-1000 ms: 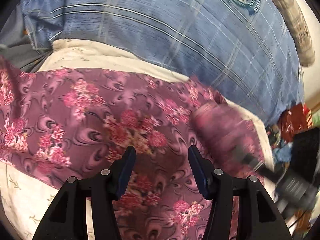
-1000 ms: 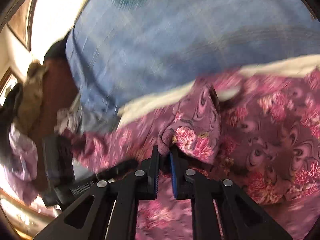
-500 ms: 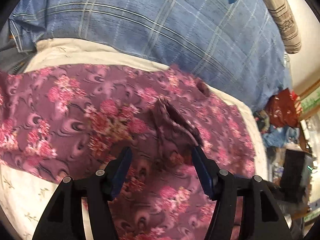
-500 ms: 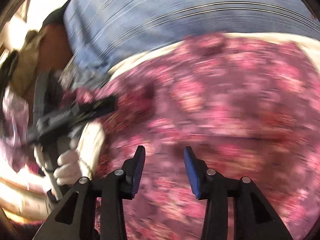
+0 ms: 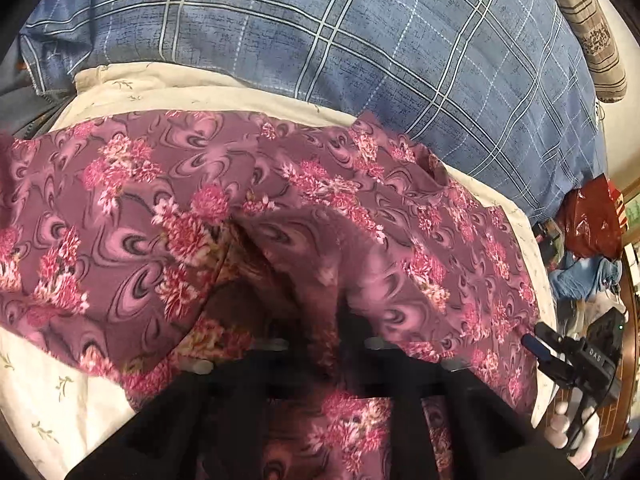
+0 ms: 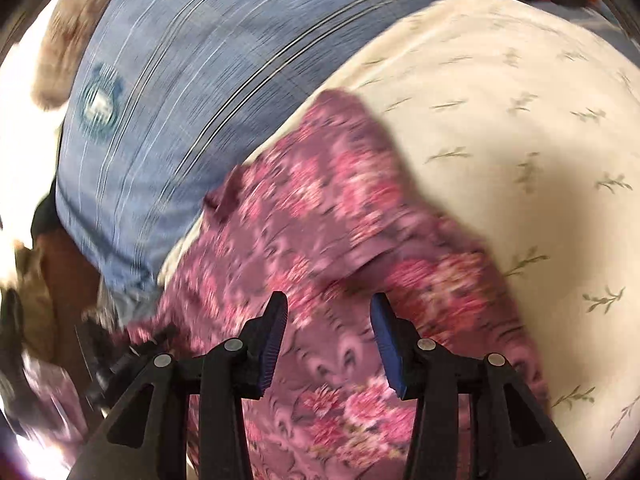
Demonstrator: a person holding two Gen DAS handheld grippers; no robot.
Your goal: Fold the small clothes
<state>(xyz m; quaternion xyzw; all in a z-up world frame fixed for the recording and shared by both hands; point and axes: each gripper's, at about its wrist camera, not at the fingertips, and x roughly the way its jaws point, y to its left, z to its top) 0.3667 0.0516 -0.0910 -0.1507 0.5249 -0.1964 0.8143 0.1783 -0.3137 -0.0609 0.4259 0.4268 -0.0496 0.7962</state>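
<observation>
The purple floral garment point(image 5: 360, 216) is spread across a cream sheet point(image 5: 52, 392) with tiny leaf sprigs, and it takes up most of the left wrist view. A ridge of it is bunched up in the middle, right in front of the left gripper point(image 5: 320, 344). That gripper is badly blurred and partly buried in the cloth, so it's honestly impossible to tell whether its jaws are spread or pinching the fabric.

The right gripper point(image 6: 328, 344) is much clearer: its blue-padded fingers point(image 6: 274, 340) stand wide apart with nothing between them, hovering over the near part of the garment point(image 6: 320, 240). In that view the cloth runs from near centre up towards the far left, with bare cream sheet point(image 6: 520, 140) to its right.

On the far side of the sheet lies a blue checked blanket point(image 5: 360, 40) with a round badge on it, and a brown striped bolster point(image 5: 588, 28) sits at the far right edge. The right gripper point(image 5: 560, 360) also shows at the right of the left wrist view, just off the garment's right edge, with a white-gloved hand point(image 5: 572, 436) under it.
</observation>
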